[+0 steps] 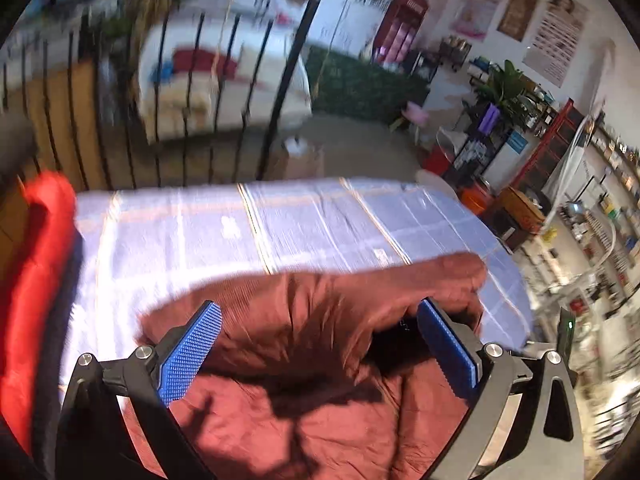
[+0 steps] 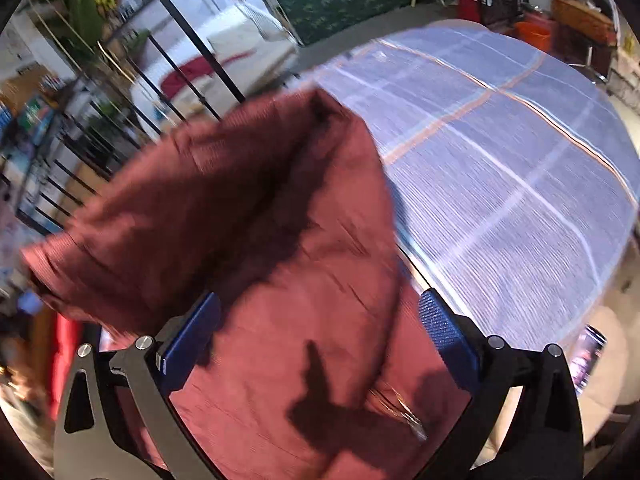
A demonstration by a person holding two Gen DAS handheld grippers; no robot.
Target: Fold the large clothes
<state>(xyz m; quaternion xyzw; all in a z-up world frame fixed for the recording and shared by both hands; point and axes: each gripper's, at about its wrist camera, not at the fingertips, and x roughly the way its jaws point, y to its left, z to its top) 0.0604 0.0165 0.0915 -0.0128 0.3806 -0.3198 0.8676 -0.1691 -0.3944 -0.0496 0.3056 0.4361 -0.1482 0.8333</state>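
A large maroon padded jacket (image 1: 304,344) lies bunched on a table covered with a pale blue checked cloth (image 1: 248,232). My left gripper (image 1: 316,344) is open, its blue pads (image 1: 188,352) spread wide over the jacket near a sleeve end and a dark opening. In the right wrist view the same jacket (image 2: 260,240) rises in a puffy fold toward the upper left, with a zipper (image 2: 404,412) low in view. My right gripper (image 2: 320,344) is open too, jaws spread over the jacket, holding nothing. The checked cloth (image 2: 500,168) spreads to the right.
A bright red garment (image 1: 36,280) hangs at the table's left edge. A black metal railing (image 1: 160,112) stands behind the table. Shelves (image 1: 592,240) and a plant (image 1: 504,88) stand at right. A phone (image 2: 588,356) lies beyond the table's right edge.
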